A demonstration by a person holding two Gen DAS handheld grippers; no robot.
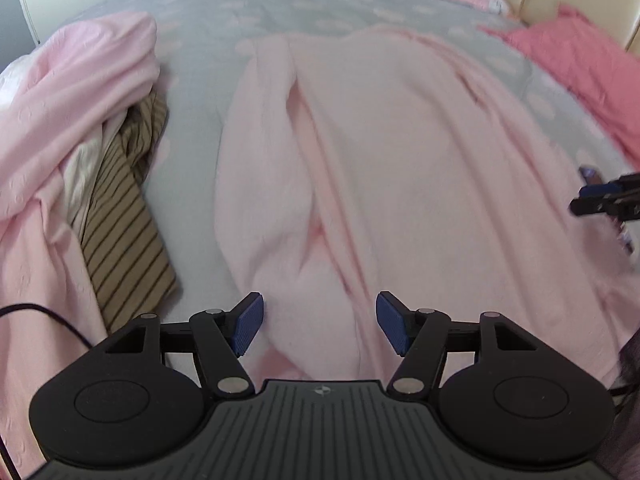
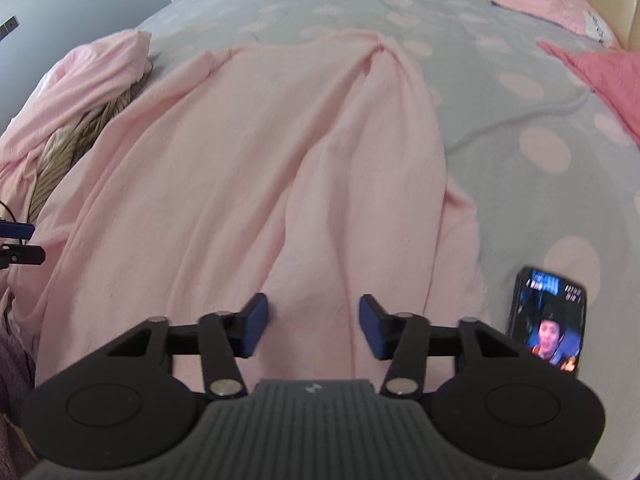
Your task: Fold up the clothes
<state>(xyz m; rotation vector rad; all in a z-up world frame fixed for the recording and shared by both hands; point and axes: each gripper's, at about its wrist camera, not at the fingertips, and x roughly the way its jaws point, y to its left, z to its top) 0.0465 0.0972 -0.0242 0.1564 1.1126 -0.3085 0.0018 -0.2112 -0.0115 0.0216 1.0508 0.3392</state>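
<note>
A pale pink garment lies spread lengthwise on the bed, wrinkled with long folds; it also shows in the right wrist view. My left gripper is open and empty, hovering over the garment's near left edge. My right gripper is open and empty over the garment's near right part. The right gripper's tip shows at the far right of the left wrist view. The left gripper's tip shows at the left edge of the right wrist view.
The bed has a grey sheet with pale dots. A pile of pink cloth and a brown striped garment lies at the left. A darker pink cloth lies at the right. A lit phone lies beside the garment.
</note>
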